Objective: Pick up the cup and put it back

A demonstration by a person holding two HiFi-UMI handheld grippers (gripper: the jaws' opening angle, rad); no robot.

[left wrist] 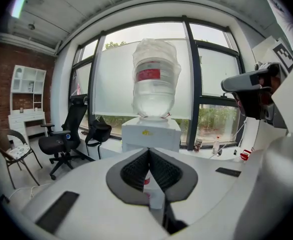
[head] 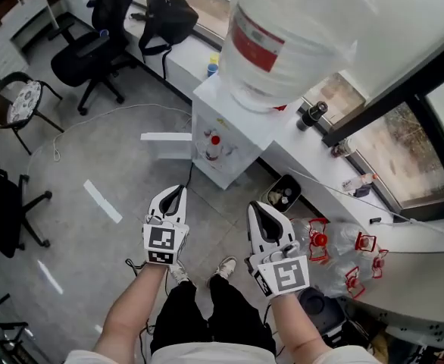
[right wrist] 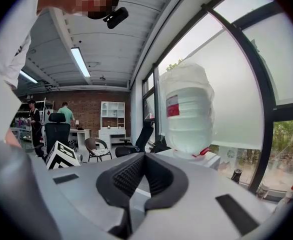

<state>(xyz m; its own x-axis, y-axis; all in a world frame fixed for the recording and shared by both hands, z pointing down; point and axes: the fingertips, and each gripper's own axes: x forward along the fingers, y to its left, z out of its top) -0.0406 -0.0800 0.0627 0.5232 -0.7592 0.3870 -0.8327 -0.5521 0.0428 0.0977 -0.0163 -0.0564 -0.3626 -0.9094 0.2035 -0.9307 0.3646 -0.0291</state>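
Observation:
Both of my grippers hang in the air in front of a white water dispenser (head: 223, 131) that carries a large clear bottle (head: 282, 40). My left gripper (head: 178, 190) is shut with nothing between its pads (left wrist: 136, 171). The right gripper (head: 258, 207) beside it is shut too and holds nothing (right wrist: 145, 156). A small dark cup-like vessel (head: 311, 114) stands on the white sill to the right of the dispenser, also in the left gripper view (left wrist: 198, 144) and the right gripper view (right wrist: 236, 176). A blue cup (head: 213, 68) sits on the sill behind the dispenser. Neither gripper touches any of them.
Empty water bottles with red handles (head: 336, 256) lie low at the right. A dark bin (head: 284, 194) stands next to the dispenser's base. Black office chairs (head: 85, 59) and a black bag (head: 165, 17) are at the far left. Strips of white tape (head: 102, 201) mark the grey floor.

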